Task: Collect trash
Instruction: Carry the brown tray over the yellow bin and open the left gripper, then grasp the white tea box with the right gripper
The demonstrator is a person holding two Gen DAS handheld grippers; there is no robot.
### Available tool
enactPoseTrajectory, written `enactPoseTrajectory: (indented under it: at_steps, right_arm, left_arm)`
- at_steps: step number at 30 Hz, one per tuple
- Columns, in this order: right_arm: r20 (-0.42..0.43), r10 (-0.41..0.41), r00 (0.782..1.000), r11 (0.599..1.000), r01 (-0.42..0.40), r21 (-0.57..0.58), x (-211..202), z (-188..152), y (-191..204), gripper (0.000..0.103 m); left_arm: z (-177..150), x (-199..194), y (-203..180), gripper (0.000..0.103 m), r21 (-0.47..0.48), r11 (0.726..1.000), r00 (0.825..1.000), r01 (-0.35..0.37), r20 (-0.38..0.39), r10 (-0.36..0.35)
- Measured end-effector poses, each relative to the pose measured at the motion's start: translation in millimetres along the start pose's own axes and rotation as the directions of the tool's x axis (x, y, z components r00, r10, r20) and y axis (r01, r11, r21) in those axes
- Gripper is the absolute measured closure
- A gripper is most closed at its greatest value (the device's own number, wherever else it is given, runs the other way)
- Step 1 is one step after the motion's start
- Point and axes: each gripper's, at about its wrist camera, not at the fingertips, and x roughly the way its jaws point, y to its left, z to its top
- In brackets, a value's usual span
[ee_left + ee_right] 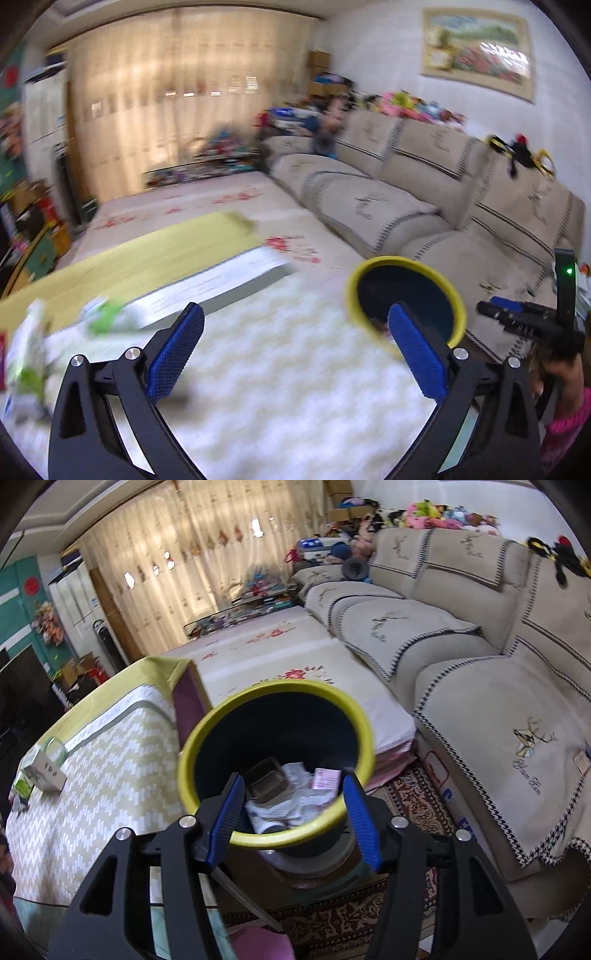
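Trash sits in our bin (277,760); left gripper (295,350) gapes empty, right gripper (293,812) half-open, holding nothing. Next we fetch the box (42,770) far left.

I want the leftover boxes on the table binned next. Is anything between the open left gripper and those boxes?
Nothing visible blocks it. The left gripper is open and empty above the bare patterned tablecloth. The boxes lie at the table's left edge, though the left wrist view is blurred. The yellow-rimmed bin stands off the table's right side.

Beige sofa (461,635) lines the wall; backlit curtains (177,561) beyond.
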Motion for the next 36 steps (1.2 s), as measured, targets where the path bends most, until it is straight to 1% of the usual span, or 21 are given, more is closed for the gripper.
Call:
enactPoseTrajectory:
  at_steps: [3,5,7,8,9,10,12,15,16,18,19,20,21,24,25,27,29,32,33,36]
  right_arm:
    - [-0.009,0.029,1.0,0.998,-0.03,-0.049,4,1,31,0.049]
    - [-0.009,0.057,0.998,0.995,-0.057,-0.084,7,2,55,0.049]
    - [-0.013,0.095,0.995,0.987,-0.096,-0.127,10,4,84,0.047]
    - [-0.018,0.114,0.993,0.983,-0.115,-0.146,11,5,95,0.046]
    - [-0.026,0.136,0.99,0.976,-0.139,-0.167,13,6,109,0.045]
    - [-0.038,0.164,0.986,0.966,-0.168,-0.197,16,7,127,0.045]
    - [-0.055,0.201,0.978,0.948,-0.208,-0.242,19,7,156,0.045]
    - [-0.092,0.295,0.951,0.894,-0.309,-0.325,19,5,208,0.045]
    - [-0.107,0.325,0.94,0.87,-0.341,-0.356,19,4,226,0.044]
    - [-0.129,0.368,0.921,0.827,-0.387,-0.408,19,2,254,0.043]
    - [-0.143,0.394,0.908,0.795,-0.415,-0.443,18,0,270,0.042]
    - [-0.153,0.41,0.899,0.771,-0.431,-0.469,19,-2,283,0.039]
    - [-0.16,0.418,0.894,0.754,-0.44,-0.487,20,-4,292,0.037]
    - [-0.214,0.433,0.876,0.695,-0.475,-0.539,34,-8,322,0.037]
    - [-0.226,0.433,0.872,0.685,-0.482,-0.546,38,-8,326,0.037]
    - [-0.246,0.416,0.876,0.672,-0.478,-0.566,49,-10,335,0.037]
    - [-0.249,0.411,0.877,0.654,-0.473,-0.59,58,-9,343,0.037]
    - [-0.252,0.424,0.87,0.637,-0.484,-0.6,67,-5,347,0.036]
    - [-0.249,0.429,0.868,0.63,-0.486,-0.606,70,-4,349,0.034]
    - [-0.245,0.456,0.855,0.593,-0.498,-0.633,75,-1,356,0.031]
  left_arm:
    - [-29,-36,59,0.005,-0.088,0.993,0.996,-0.082,0.018,0.084]
    - [-48,-56,96,0.005,-0.126,0.981,0.988,-0.147,0.023,0.151]
    - [-64,-71,127,0.005,-0.15,0.964,0.974,-0.219,0.029,0.226]
    - [-74,-80,145,0.005,-0.159,0.95,0.961,-0.268,0.029,0.276]
    - [-81,-86,159,0.005,-0.165,0.941,0.952,-0.295,0.029,0.303]
    - [-88,-90,170,0.005,-0.173,0.936,0.948,-0.307,0.03,0.317]
    - [-103,-102,196,0.005,-0.206,0.914,0.931,-0.349,0.039,0.364]
    - [-117,-117,225,0.005,-0.273,0.896,0.925,-0.352,0.049,0.378]
    - [-120,-121,233,0.005,-0.297,0.889,0.922,-0.349,0.058,0.382]
    - [-121,-123,239,0.005,-0.321,0.879,0.918,-0.353,0.062,0.391]
    - [-123,-126,244,0.005,-0.329,0.875,0.917,-0.356,0.059,0.395]
    - [-122,-124,246,0.005,-0.332,0.872,0.915,-0.358,0.06,0.399]
    - [-121,-125,245,0.005,-0.332,0.87,0.912,-0.363,0.063,0.405]
    - [-118,-122,238,0.005,-0.312,0.868,0.902,-0.388,0.066,0.427]
    - [-115,-120,235,0.005,-0.305,0.867,0.898,-0.395,0.07,0.434]
    - [-116,-125,230,0.005,-0.295,0.863,0.888,-0.411,0.086,0.453]
    - [-115,-130,226,0.005,-0.3,0.859,0.881,-0.416,0.1,0.462]
    - [-115,-135,228,0.005,-0.323,0.859,0.884,-0.398,0.114,0.453]
    - [-115,-136,228,0.005,-0.329,0.858,0.885,-0.395,0.115,0.452]
    - [-115,-134,228,0.005,-0.332,0.858,0.888,-0.391,0.109,0.447]
